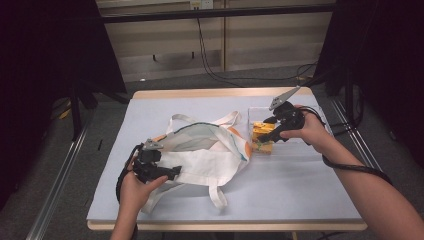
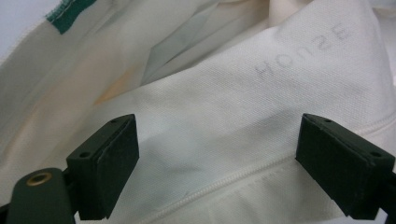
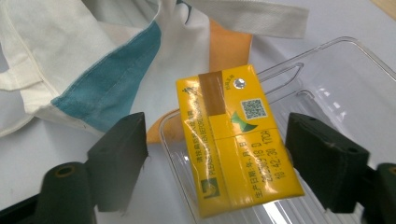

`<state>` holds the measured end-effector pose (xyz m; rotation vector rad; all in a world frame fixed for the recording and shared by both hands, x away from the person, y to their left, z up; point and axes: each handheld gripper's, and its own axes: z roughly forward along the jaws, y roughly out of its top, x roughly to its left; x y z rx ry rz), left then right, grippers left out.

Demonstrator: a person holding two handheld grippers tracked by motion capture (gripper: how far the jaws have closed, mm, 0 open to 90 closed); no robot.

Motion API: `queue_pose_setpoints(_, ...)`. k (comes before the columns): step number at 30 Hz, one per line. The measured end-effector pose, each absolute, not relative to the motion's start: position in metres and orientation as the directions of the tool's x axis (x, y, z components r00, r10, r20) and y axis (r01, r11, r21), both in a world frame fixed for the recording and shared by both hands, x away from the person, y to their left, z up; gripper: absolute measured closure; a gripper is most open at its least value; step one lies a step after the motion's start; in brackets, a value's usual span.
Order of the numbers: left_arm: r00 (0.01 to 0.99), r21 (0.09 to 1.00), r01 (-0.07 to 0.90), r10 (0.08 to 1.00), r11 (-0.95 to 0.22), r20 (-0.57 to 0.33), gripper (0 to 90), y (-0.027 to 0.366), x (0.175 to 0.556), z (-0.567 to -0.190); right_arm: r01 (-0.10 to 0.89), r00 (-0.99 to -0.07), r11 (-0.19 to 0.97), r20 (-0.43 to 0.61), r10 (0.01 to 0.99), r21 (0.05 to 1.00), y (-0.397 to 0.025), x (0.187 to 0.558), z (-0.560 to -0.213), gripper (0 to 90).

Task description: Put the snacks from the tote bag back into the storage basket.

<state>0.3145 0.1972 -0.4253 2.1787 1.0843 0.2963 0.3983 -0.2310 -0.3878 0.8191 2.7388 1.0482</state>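
A: Which hand is nearer the carton?

B: The right one. The right gripper (image 3: 215, 158) has its jaws spread wide, holding nothing, and the yellow drink carton (image 3: 236, 140) lies straight ahead between them, its top end pointing away from the claw. Its long axis runs roughly along the claw's own line, tilted a little, so the jaws flank its two long sides.

A: And where does the carton sit?

B: Inside the clear plastic tray (image 3: 345, 79), against the wall nearest the bag. In the high view it looks like a second item may lie under or beside it, but that part is too small to be sure.

A: What is it like to grip?

B: A flat, glossy brick with crisp folded edges, a foil straw hole and printed text; probably slick, and soft enough to dent. The tray is thin, ribbed and see-through.

A: The other hand?

B: The left gripper (image 2: 219, 163) is also wide open with nothing pinched, hovering just over the white canvas tote bag (image 2: 224, 116). The woven cloth, slack and creased, lies directly ahead with a stitched seam crossing between the jaws.
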Motion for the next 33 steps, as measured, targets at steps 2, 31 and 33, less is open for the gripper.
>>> queue_pose_setpoints(2, 0.629, 0.661, 0.618, 0.772, -0.426, -0.090, 13.3, 0.197, 0.314, -0.425, 0.453, -0.845, 0.608, 0.097, 0.526, 0.652, -0.232, 0.399, -0.386, 18.2)
queue_pose_setpoints(31, 0.634, 0.666, 0.610, 0.769, -0.429, -0.086, 12.7, 0.194, 0.315, -0.422, 0.547, -0.699, 0.500, 0.038, 0.714, 0.671, -0.278, 0.358, -0.374, 6.1)
queue_pose_setpoints(33, 0.633, 0.674, 0.609, 0.768, -0.418, -0.096, 12.7, 0.193, 0.315, -0.423, 0.554, -0.691, 0.486, 0.047, 0.722, 0.676, -0.281, 0.353, -0.374, 6.1)
